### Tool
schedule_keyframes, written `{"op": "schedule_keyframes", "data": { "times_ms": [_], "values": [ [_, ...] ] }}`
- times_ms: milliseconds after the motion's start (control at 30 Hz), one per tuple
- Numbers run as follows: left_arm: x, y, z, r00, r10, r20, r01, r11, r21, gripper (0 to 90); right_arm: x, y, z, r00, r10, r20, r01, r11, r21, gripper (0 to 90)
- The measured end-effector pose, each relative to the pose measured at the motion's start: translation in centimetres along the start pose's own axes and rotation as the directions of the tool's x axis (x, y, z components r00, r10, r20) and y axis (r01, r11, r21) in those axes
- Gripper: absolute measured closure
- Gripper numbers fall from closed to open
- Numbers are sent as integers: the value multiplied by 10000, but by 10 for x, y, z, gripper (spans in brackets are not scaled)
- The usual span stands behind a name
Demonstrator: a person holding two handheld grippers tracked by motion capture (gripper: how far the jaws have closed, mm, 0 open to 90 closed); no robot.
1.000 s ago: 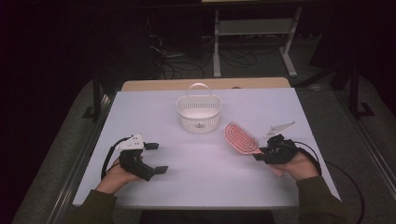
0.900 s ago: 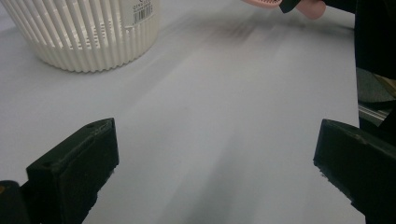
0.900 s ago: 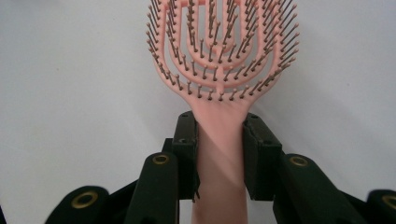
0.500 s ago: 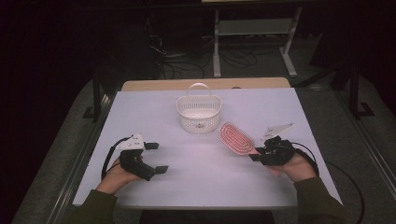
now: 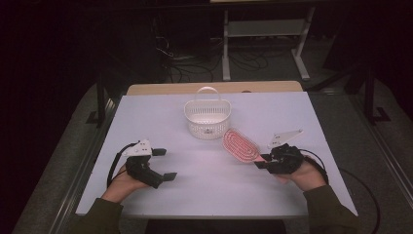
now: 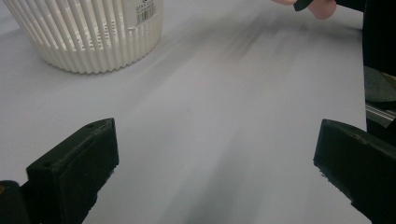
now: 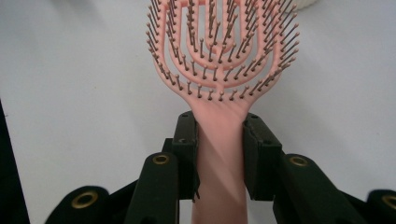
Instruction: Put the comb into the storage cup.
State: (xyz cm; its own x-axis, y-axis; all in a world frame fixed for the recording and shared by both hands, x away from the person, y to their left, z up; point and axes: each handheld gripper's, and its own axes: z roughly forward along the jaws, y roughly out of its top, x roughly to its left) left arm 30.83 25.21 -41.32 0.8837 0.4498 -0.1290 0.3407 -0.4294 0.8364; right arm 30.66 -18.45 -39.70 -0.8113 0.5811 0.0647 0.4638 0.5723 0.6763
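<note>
The left gripper rested low at the left of the table, its jaws spread wide and holding nothing; in its own view the white surface lay bare between them and the basket stood ahead to the left. The basket sat mid-table, upright, with its handle raised. Just right of it the pink brush lay angled, bristles up, head pointing toward the basket but apart from it. The right gripper was clamped on the brush at the neck, one jaw on each side of the handle. The step looked like carrying the brush to the basket. Doing it well would call for a firm grip at the neck, lifting the head above the rim, passing beside the handle and lowering it head first before letting go.
</note>
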Motion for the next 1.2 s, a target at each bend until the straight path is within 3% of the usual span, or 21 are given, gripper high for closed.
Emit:
{"op": "schedule_keyframes", "data": {
  "times_ms": [867, 1200],
  "values": [
    [-2, 4, 5, 10000, 21, -6, -21, 10000, 31, 0, 14, 25, 13, 9957, -833, -409, 813, 9956, -475, 688],
    [-1, 5, 2, 9999, -112, 77, 113, 9997, -195, 0, 19, 36, 13, 9923, -1150, -469, 1120, 9917, -625, 688]
  ]
}}
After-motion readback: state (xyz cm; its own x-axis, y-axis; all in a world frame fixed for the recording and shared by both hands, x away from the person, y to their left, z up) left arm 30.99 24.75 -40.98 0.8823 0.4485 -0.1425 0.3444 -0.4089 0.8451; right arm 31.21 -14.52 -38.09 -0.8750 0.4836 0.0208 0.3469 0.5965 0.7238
